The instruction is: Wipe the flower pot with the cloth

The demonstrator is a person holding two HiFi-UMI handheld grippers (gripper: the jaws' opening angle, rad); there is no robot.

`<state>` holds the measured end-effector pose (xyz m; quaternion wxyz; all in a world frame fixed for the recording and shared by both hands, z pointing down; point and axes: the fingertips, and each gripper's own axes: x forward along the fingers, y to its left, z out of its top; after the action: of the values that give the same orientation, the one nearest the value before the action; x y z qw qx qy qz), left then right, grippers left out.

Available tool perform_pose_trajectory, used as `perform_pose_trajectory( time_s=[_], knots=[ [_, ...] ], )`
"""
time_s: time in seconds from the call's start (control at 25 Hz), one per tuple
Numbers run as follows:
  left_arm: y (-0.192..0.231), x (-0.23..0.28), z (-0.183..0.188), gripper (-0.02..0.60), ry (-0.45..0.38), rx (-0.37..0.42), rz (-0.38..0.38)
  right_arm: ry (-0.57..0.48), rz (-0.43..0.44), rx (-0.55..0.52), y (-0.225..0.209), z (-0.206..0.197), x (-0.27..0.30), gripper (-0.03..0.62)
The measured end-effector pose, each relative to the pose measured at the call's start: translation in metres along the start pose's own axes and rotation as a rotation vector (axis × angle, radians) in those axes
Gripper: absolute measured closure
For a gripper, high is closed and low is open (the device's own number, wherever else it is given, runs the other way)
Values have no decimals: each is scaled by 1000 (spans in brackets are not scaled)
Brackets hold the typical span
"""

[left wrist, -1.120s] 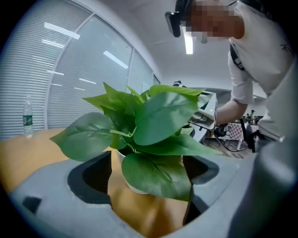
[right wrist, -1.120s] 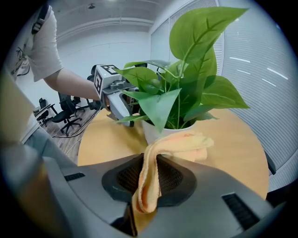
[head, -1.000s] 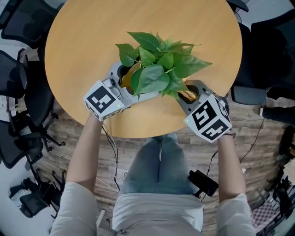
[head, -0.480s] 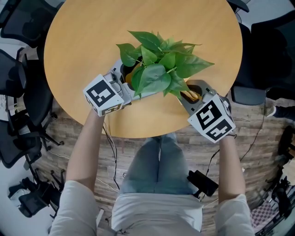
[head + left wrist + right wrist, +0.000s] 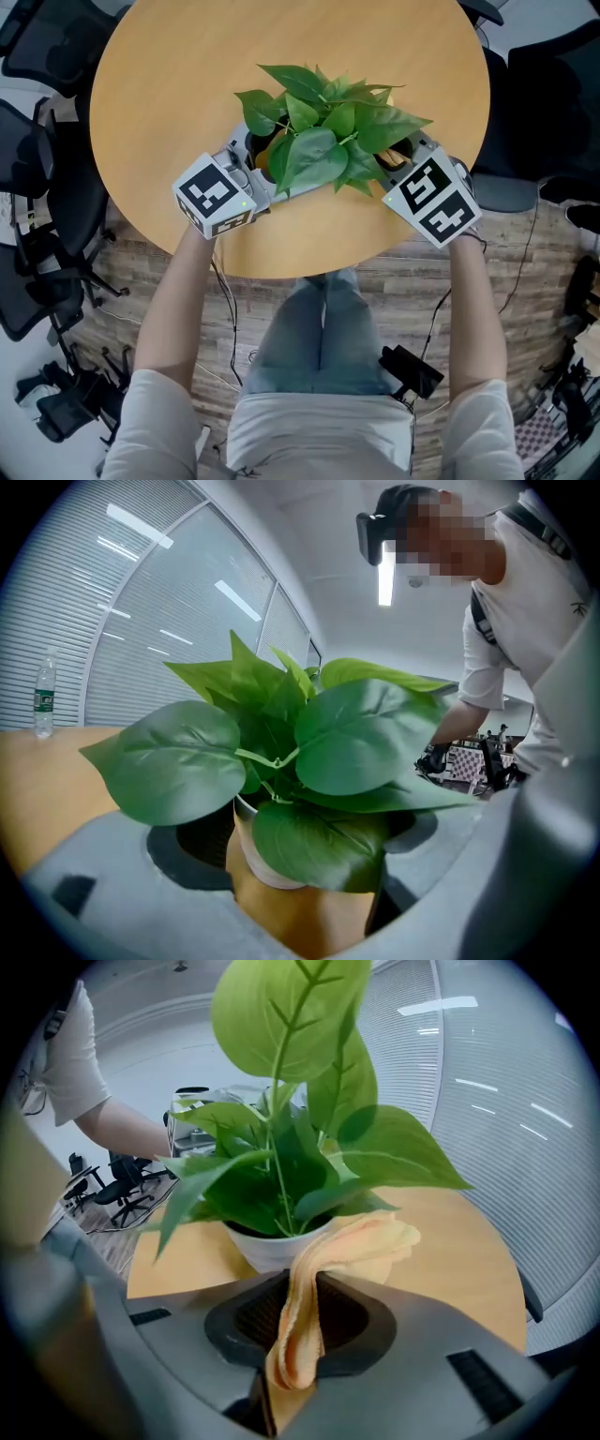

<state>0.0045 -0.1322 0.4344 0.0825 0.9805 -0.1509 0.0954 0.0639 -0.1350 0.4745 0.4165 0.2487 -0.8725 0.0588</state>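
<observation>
Left gripper (image 5: 300,892): your jaws clamp the white round flower pot (image 5: 267,1249).
Right gripper (image 5: 300,1335): pinches the folded orange cloth (image 5: 309,1297), which touches the pot's rim.
Progress: wiping looks barely begun; the walls remain.

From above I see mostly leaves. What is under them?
A white pot, with the yellow cloth held by the right gripper at its rim. The leaves cover its inside and, from above, most of its wall.
</observation>
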Motion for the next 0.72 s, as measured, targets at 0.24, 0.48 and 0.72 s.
perform_pose_trajectory(
  time_s=[0.24,0.48,0.72],
  knots=[
    [0,1,0,140,-1,-16,58,38,-26,-61,2,4,1,533],
    [-6,6,1,140,0,-25,101,47,-40,-67,3,-1,-6,533],
    [-7,8,1,140,7,-36,139,42,-40,-50,9,-4,-10,533]
  ],
)
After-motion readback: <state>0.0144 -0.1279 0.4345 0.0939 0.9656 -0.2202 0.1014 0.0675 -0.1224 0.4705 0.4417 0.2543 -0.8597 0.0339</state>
